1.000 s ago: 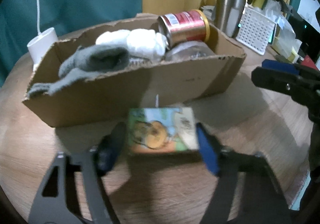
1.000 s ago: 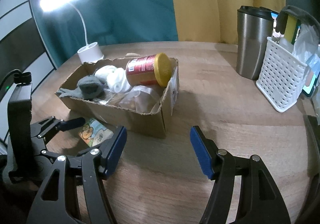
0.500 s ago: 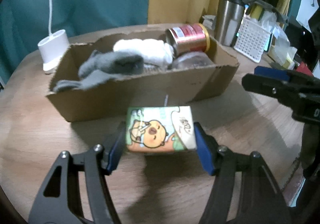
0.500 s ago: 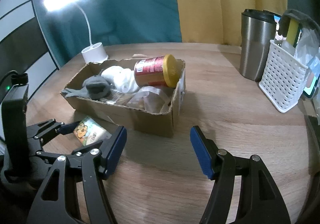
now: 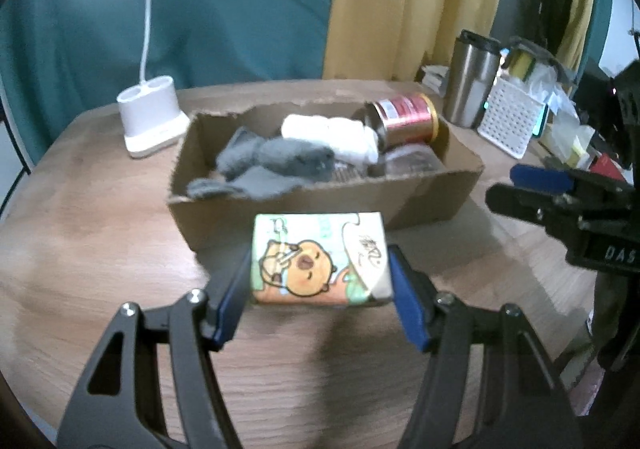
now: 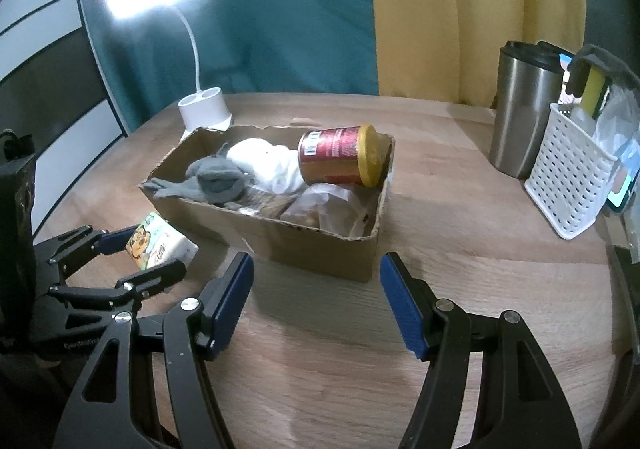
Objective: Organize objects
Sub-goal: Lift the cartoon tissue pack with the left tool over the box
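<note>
Tissues, a small pack [image 5: 320, 259] printed with a cartoon animal, sit clamped between the blue pads of the left gripper [image 5: 320, 289], held in front of the near wall of the cardboard box [image 5: 440, 197]. The step in hand looks like carrying the pack to the box. Next it likely needs lifting over the wall and releasing beside the grey sock [image 5: 276, 163]. The right gripper [image 6: 316, 301] hangs open and empty.

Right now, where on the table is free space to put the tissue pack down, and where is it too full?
Bare wood lies between the cardboard box and the steel tumbler, and in front of the box near the right gripper. The box is crowded: socks, can, bags. The left gripper holds the tissue pack.
</note>
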